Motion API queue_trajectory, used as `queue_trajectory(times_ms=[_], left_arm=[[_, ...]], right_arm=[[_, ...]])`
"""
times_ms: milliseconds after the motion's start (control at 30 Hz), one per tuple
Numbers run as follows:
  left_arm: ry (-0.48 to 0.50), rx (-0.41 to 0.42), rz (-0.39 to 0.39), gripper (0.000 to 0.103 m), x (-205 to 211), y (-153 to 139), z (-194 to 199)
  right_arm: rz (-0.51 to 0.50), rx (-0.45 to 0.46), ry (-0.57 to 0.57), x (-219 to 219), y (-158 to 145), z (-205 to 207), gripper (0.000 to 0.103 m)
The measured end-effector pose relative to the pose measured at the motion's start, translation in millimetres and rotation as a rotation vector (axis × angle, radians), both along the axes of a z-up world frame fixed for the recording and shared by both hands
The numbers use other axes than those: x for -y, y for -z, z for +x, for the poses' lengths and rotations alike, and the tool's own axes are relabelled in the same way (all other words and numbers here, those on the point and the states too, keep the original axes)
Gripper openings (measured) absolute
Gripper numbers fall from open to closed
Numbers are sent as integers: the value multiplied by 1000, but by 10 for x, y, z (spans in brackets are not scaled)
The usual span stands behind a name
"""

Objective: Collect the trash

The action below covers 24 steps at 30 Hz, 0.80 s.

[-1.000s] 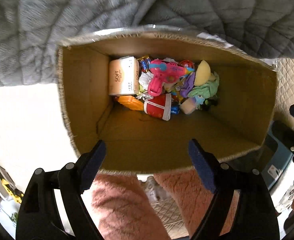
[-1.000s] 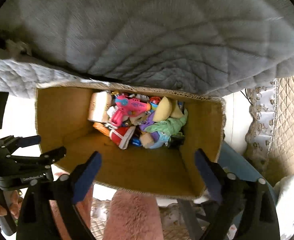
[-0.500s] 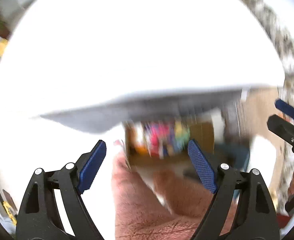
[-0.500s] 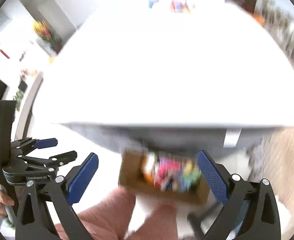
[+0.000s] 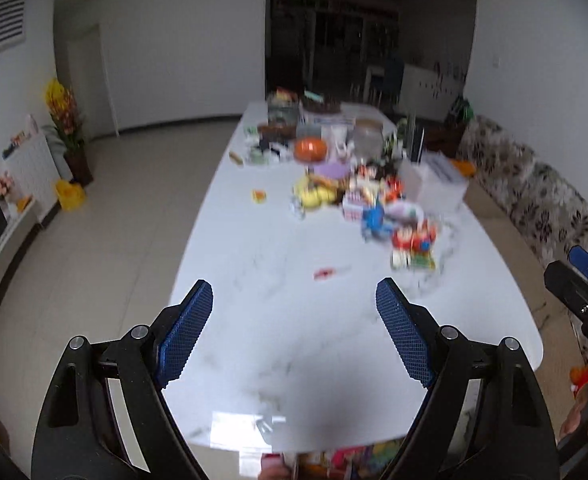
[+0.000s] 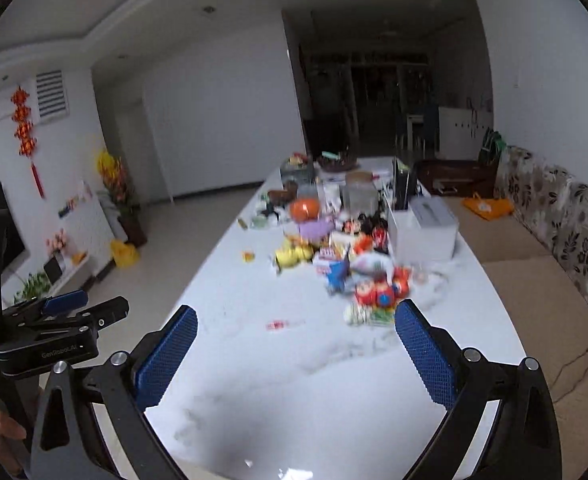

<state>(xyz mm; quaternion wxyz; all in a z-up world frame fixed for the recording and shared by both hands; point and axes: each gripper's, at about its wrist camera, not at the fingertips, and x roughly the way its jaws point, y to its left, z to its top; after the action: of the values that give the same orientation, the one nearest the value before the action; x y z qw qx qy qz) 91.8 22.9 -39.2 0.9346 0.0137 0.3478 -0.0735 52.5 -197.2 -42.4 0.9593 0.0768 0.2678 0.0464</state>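
1. The left gripper (image 5: 294,330) has its blue fingers (image 5: 185,338) spread wide and released; nothing is between them.
2. The right gripper (image 6: 296,354) is the same, fingers (image 6: 424,354) apart and grasping nothing.
3. Both hover over the near end of the white counter (image 5: 294,340).
4. A small red wrapper (image 5: 328,272) lies alone ahead of the fingers.
5. Further along, a blurred pile of colourful trash (image 6: 358,268) covers the counter beside a white box (image 6: 426,226).

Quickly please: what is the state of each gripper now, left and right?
Left gripper: open, holding nothing.
Right gripper: open, holding nothing.
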Motion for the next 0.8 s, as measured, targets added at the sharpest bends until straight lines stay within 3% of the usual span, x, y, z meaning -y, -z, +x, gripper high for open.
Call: queue_trajectory(times_ms=[533,600,800], left_arm=[[19,135,-17,82,81,-282,71],[11,139,-16,91,89,-303,71],[1,167,-14,91,101,-372,25]], right_arm=[[-49,87,55,-65,-385,-46,98],[-49,90,56,-66,-402,-34,98],[-46,95,53,-66,-417,-19,98]])
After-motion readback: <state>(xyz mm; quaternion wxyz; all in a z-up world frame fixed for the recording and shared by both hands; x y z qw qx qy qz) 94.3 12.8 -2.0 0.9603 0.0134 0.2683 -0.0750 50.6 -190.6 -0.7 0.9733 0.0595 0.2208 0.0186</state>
